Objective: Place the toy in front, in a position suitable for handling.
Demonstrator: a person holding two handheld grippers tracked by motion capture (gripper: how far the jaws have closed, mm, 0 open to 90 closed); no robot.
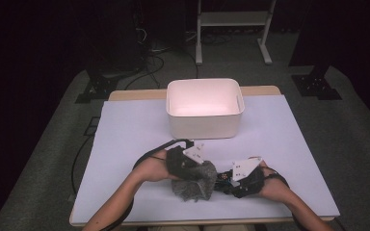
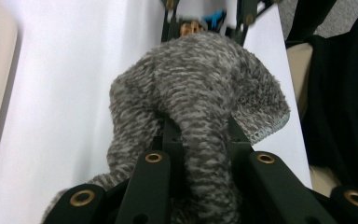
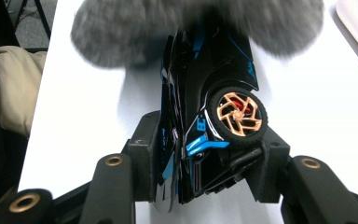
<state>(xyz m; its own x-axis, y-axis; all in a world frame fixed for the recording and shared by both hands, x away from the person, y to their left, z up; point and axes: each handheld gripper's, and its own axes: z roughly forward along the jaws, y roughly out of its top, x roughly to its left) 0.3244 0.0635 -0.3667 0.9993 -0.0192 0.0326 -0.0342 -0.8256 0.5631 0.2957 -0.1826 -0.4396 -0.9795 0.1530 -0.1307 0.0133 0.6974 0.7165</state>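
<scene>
Near table edge, in front of the white bin (image 1: pixel 204 114): grey knitted cloth (image 2: pixel 200 98) is pinched by left gripper (image 2: pixel 199 135), black-blue toy car (image 3: pixel 209 116) is clamped by right gripper (image 3: pixel 205 158), car nose touching cloth.

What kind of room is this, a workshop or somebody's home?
Most likely a lab or recording studio, not a home: a table covered in plain white, cables trailing over grey carpet, dark stand bases around it, and a person working handheld grippers.
</scene>
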